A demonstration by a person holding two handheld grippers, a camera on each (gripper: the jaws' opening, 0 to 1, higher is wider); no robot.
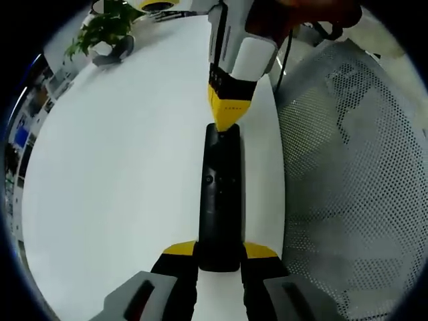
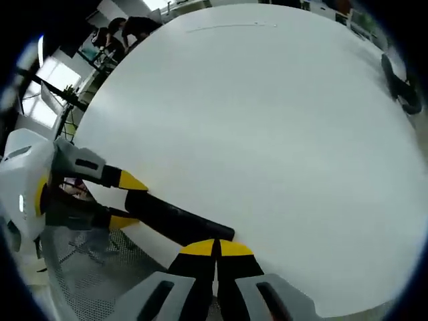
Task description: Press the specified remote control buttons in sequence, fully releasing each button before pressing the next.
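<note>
A long black remote control [image 1: 219,194] lies lengthwise near the edge of the white table [image 1: 120,174]. My left gripper [image 1: 219,251] is shut on its near end, a yellow-tipped jaw on each side. My right gripper [image 1: 226,119] comes in from the top with its yellow tips shut together, and they touch the remote's far end. In the right gripper view, my right gripper [image 2: 215,246] is shut and sits on the end of the remote [image 2: 174,217], while the left gripper [image 2: 128,200] clamps the opposite end. I cannot make out which button lies under the tips.
A potted green plant [image 1: 103,32] stands at the far side of the table. A grey mesh chair [image 1: 354,174] is right beside the table edge by the remote. A person [image 2: 134,28] sits beyond the table [image 2: 267,120].
</note>
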